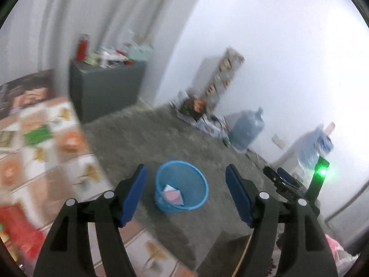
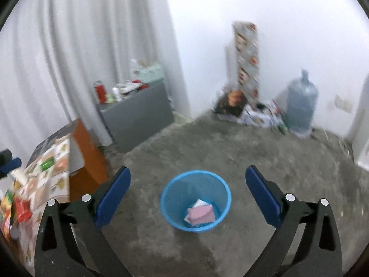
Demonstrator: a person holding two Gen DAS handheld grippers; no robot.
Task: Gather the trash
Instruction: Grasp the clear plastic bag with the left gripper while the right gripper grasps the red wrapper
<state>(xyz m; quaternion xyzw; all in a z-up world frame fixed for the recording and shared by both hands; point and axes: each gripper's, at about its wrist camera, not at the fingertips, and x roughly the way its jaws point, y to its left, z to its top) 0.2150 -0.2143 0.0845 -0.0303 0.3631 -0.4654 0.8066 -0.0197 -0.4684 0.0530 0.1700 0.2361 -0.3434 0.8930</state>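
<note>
Grey carpet (image 2: pixel 253 161) under blue bin (image 2: pixel 196 202) with pink packet (image 2: pixel 200 214); left claw (image 1: pixel 186 177) and right claw (image 2: pixel 188 182) both spread, no legible writing.

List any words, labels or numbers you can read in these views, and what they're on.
None are legible.
Printed tablecloth: pictures only, blurred.
Red packets on the table: print too blurred.
Patterned panel against the wall: blurred.
Pink paper in the blue basket: no visible text.
</note>
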